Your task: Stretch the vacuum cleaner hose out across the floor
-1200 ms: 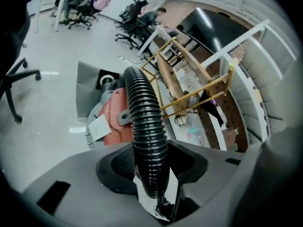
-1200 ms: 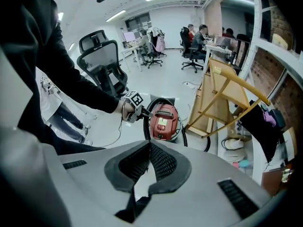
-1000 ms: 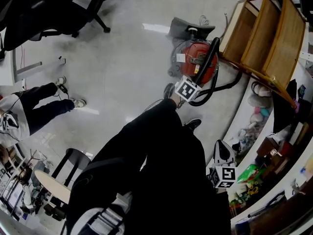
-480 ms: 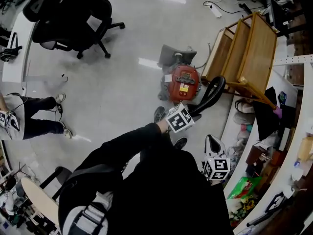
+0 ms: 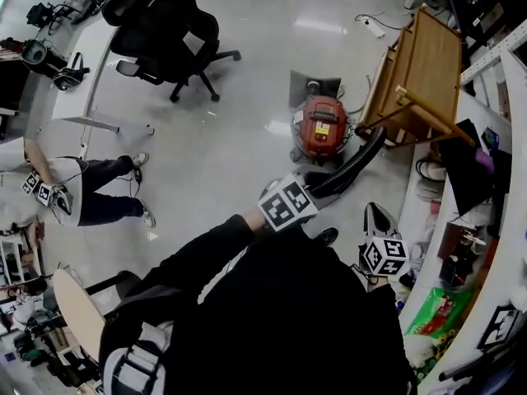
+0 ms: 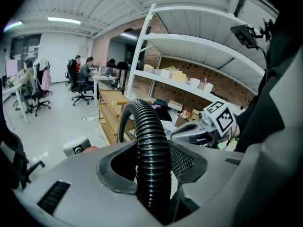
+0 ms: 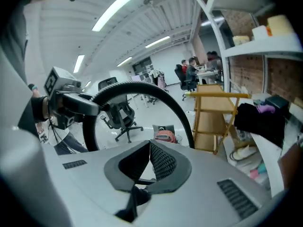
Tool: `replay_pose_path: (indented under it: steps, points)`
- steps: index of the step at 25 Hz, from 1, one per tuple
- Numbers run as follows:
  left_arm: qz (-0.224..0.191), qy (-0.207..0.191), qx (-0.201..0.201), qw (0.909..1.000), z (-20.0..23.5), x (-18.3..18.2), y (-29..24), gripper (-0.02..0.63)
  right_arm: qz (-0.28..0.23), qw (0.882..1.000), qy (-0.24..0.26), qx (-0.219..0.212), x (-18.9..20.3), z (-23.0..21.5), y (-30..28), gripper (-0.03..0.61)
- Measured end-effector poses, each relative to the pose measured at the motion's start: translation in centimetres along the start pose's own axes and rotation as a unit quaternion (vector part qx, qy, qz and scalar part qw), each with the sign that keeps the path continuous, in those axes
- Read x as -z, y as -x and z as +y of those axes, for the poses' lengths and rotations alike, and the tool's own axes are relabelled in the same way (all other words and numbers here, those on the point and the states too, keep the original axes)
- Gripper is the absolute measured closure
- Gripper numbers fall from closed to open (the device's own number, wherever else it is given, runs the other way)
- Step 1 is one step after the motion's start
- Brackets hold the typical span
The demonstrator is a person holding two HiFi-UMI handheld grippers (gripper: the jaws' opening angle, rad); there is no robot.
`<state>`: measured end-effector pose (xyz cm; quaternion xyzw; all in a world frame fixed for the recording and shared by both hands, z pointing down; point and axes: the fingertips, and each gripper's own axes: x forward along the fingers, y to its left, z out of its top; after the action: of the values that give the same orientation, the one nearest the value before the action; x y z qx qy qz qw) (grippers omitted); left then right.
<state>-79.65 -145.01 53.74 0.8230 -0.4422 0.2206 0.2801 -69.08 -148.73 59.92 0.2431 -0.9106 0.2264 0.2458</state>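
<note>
The red vacuum cleaner (image 5: 319,130) stands on the pale floor beside a wooden cart. Its black ribbed hose (image 5: 362,159) arcs out to the right and comes back to my left gripper (image 5: 315,184), which is shut on the hose. In the left gripper view the hose (image 6: 150,150) runs up between the pads of that gripper (image 6: 152,174) and bends away left. My right gripper (image 5: 375,220) hangs lower right, apart from the hose. In its own view it (image 7: 150,148) is shut on nothing, with the hose (image 7: 165,98) looping in front and the vacuum (image 7: 164,136) beyond.
A wooden shelf cart (image 5: 420,72) stands right next to the vacuum. Cluttered shelving (image 5: 461,245) lines the right side. A black office chair (image 5: 169,23) is at the upper left, a person's legs (image 5: 107,196) at the left, and a round stool (image 5: 78,307) at the lower left.
My left gripper has drawn back from the vacuum with the hose in it, so the hose loop has opened into a longer arc. The right gripper has stayed shut at the lower right.
</note>
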Motion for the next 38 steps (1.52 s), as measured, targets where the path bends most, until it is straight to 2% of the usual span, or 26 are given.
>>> replay_pose_path:
  steps: [3, 6, 8, 9, 10, 11, 13, 14, 16, 18, 22, 23, 24, 25, 26, 27, 28, 30, 33, 36, 38]
  points:
    - [0.012, -0.03, -0.027, 0.9991, -4.6, 0.9, 1.6, 0.423, 0.015, 0.999, -0.036, 0.023, 4.2, -3.4, 3.7, 0.565]
    - [0.039, -0.067, -0.041, 0.9961, -7.6, 2.5, 3.2, 0.423, 0.018, 0.997, -0.056, 0.059, 5.9, -6.2, 6.6, 0.563]
    - [0.055, -0.11, -0.046, 0.9914, -9.0, 3.3, 4.2, 0.423, 0.014, 0.998, -0.01, 0.057, 4.6, -6.8, 8.0, 0.55]
    - [0.061, -0.137, -0.047, 0.9876, -9.7, 3.6, 4.6, 0.423, 0.016, 0.998, 0.043, 0.052, 3.3, -6.4, 8.4, 0.46]
    - [0.066, -0.166, -0.046, 0.9829, -10.3, 3.8, 5.1, 0.423, 0.02, 0.992, 0.113, 0.048, 2.0, -5.6, 8.7, 0.321]
    - [0.069, -0.194, -0.042, 0.9777, -11.0, 4.1, 5.7, 0.422, 0.026, 0.98, 0.191, 0.046, 0.7, -4.5, 8.9, 0.243]
    - [0.073, -0.247, -0.03, 0.9659, -12.3, 4.6, 7.0, 0.422, 0.034, 0.943, 0.329, 0.044, -1.6, -1.7, 9.1, 0.213]
    - [0.072, -0.274, -0.025, 0.9588, -12.8, 4.8, 7.8, 0.422, 0.035, 0.925, 0.376, 0.04, -2.5, -0.1, 9.2, 0.212]
    - [0.069, -0.328, -0.023, 0.9417, -13.4, 5.5, 9.6, 0.419, 0.042, 0.897, 0.439, 0.027, -3.5, 3.1, 9.4, 0.209]
    - [0.064, -0.367, -0.021, 0.9278, -13.5, 6.7, 11.7, 0.419, 0.062, 0.865, 0.497, 0.01, -2.7, 6.4, 9.5, 0.209]
    - [0.045, -0.422, 0.009, 0.9056, -13.0, 9.4, 15.8, 0.419, 0.109, 0.787, 0.607, -0.028, 2.2, 13.2, 9.0, 0.21]
    - [0.038, -0.435, 0.021, 0.8994, -13.0, 9.9, 16.7, 0.419, 0.117, 0.774, 0.621, -0.039, 3.4, 15.1, 8.8, 0.21]
    - [0.033, -0.447, 0.032, 0.8932, -12.9, 10.4, 17.4, 0.419, 0.123, 0.768, 0.627, -0.048, 4.2, 16.9, 8.6, 0.212]
    - [0.031, -0.46, 0.037, 0.8868, -12.6, 10.9, 18.0, 0.419, 0.127, 0.771, 0.622, -0.052, 4.7, 18.3, 8.5, 0.23]
    - [0.031, -0.47, 0.037, 0.8813, -12.2, 11.3, 18.3, 0.419, 0.132, 0.78, 0.61, -0.049, 5.0, 19.4, 8.6, 0.27]
    - [0.029, -0.475, 0.033, 0.8787, -12.0, 11.6, 18.5, 0.419, 0.137, 0.794, 0.591, -0.042, 5.2, 19.9, 9.0, 0.35]
    - [0.022, -0.475, 0.027, 0.8795, -11.9, 11.7, 18.6, 0.419, 0.143, 0.809, 0.569, -0.033, 5.4, 20.2, 9.6, 0.388]
    - [0.008, -0.462, 0.007, 0.8869, -11.9, 11.1, 18.4, 0.419, 0.156, 0.838, 0.523, -0.015, 6.0, 20.3, 11.0, 0.393]
    - [-0.001, -0.428, -0.04, 0.903, -11.7, 10.4, 16.5, 0.414, 0.179, 0.872, 0.456, 0.014, 7.6, 19.3, 13.1, 0.393]
    - [0.0, -0.371, -0.088, 0.9244, -12.2, 10.1, 14.0, 0.388, 0.208, 0.894, 0.394, 0.04, 9.3, 17.8, 15.0, 0.393]
    - [0.008, -0.342, -0.124, 0.9313, -13.2, 10.1, 13.2, 0.364, 0.228, 0.905, 0.357, 0.045, 10.7, 16.8, 16.6, 0.393]
